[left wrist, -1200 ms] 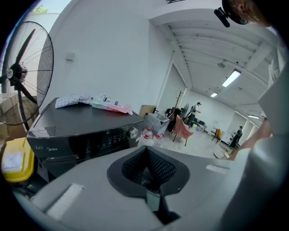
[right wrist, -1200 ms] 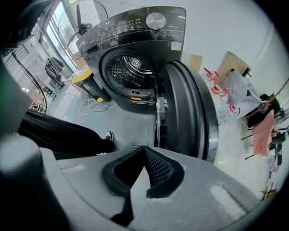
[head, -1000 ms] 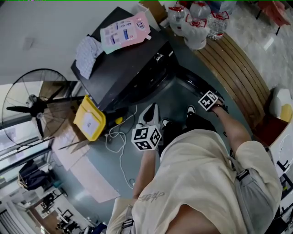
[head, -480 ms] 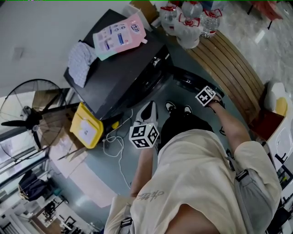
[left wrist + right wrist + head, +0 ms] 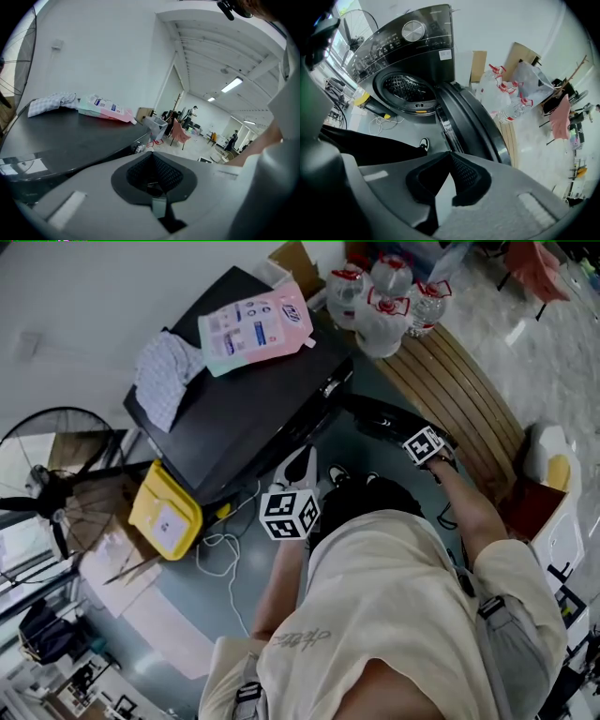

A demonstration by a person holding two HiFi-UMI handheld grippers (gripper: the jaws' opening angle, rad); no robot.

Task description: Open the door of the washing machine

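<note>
Standing open, the door point(image 5: 472, 123) lies just beyond the closed right claw point(image 5: 450, 157).

The washing machine point(image 5: 417, 42) is a black front-loader with a silver dial on its control panel, standing on the grey floor against the white wall. Its round dark door point(image 5: 473, 122) is swung wide open beside the opening, baring the perforated drum point(image 5: 405, 89)

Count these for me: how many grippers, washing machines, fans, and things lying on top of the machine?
Grippers: 2 (left gripper, right gripper)
Washing machine: 1
Fan: 1
Pink pouch on top: 1
Checked cloth on top: 1
Total: 6
</note>
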